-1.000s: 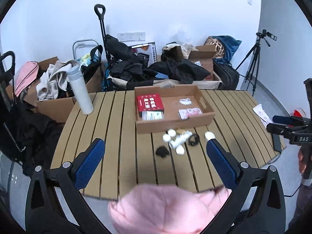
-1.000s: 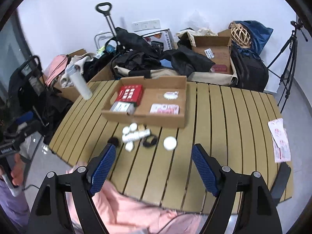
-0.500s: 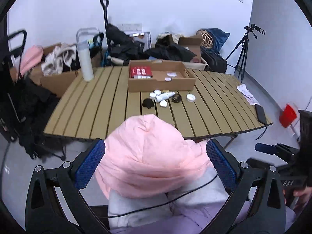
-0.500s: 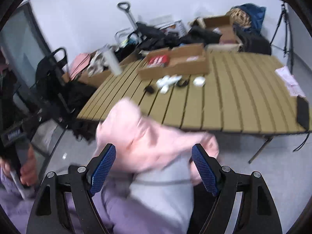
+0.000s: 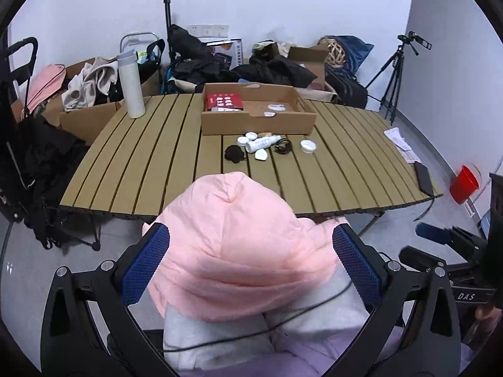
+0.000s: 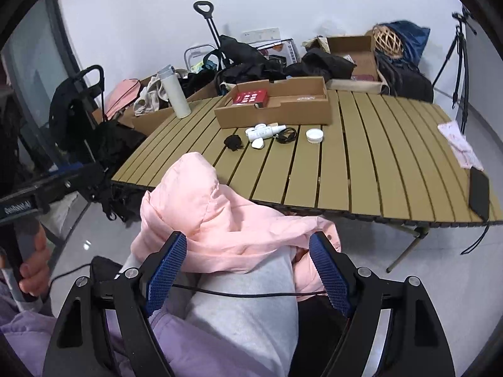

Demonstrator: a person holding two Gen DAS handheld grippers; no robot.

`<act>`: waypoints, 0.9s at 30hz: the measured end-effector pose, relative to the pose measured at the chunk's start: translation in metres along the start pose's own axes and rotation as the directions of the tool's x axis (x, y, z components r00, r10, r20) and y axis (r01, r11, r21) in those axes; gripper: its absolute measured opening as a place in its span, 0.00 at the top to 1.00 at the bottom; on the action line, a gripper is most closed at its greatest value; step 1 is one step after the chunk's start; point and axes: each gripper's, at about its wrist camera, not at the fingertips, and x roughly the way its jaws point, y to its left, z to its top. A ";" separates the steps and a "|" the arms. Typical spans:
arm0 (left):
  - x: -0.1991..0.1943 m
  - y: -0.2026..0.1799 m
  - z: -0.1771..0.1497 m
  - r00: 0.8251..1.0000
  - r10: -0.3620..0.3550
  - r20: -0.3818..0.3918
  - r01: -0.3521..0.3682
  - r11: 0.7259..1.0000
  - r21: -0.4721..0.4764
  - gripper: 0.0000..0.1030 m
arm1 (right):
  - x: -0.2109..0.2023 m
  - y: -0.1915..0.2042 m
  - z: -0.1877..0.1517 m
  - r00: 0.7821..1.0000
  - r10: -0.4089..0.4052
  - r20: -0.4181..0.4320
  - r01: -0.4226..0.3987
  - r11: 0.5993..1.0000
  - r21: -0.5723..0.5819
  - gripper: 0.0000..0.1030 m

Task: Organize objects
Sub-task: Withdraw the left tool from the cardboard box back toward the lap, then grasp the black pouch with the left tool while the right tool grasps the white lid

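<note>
A cardboard box [image 5: 257,122] [image 6: 273,116] stands on the slatted wooden table [image 5: 157,169] [image 6: 377,157] and holds a red packet [image 5: 224,100] [image 6: 251,97] and small white items. In front of it lie white jars and a white bottle [image 5: 262,142] [image 6: 265,132], a black cable [image 5: 283,147] [image 6: 286,135], a white lid [image 5: 307,146] [image 6: 314,135] and a dark lump [image 5: 234,153] [image 6: 233,142]. My left gripper [image 5: 251,264] and right gripper [image 6: 248,267] are both open and empty, held well back from the table above the person's pink-clad lap [image 5: 239,235] [image 6: 220,220].
A white flask [image 5: 132,84] [image 6: 174,94] stands at the table's far left. A black phone [image 5: 423,177] [image 6: 478,194] and papers [image 5: 400,143] [image 6: 459,144] lie at the right edge. Bags, boxes, a trolley and a tripod [image 5: 393,78] crowd the far wall. A red cup [image 5: 463,183] is on the floor.
Both grippers have pulled back and up from over the table to above the person's lap. The objects on the table have not moved.
</note>
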 end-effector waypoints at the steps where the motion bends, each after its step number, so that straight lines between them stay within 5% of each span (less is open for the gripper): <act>1: 0.004 0.001 0.001 1.000 0.016 0.012 -0.016 1.000 -0.007 0.00 | 0.003 -0.001 0.000 1.000 -0.008 -0.008 0.009 1.000 0.003 0.19; 5: 0.035 0.014 0.015 0.996 0.078 0.040 -0.077 0.997 -0.014 0.00 | 0.025 -0.011 0.005 0.999 -0.011 -0.032 0.011 1.000 -0.006 0.24; 11: 0.111 0.036 0.054 0.997 0.062 0.035 -0.060 0.997 -0.053 0.00 | 0.073 -0.030 0.041 0.998 -0.041 -0.050 0.039 0.998 -0.043 0.24; 21: 0.264 0.039 0.104 0.992 0.010 -0.128 -0.012 1.000 -0.010 0.04 | 0.187 -0.087 0.133 0.992 -0.100 -0.073 0.097 0.995 -0.034 0.24; 27: 0.331 0.049 0.106 0.963 0.001 -0.268 -0.010 0.999 -0.035 0.46 | 0.260 -0.114 0.166 0.986 -0.145 -0.080 0.139 0.988 -0.074 0.24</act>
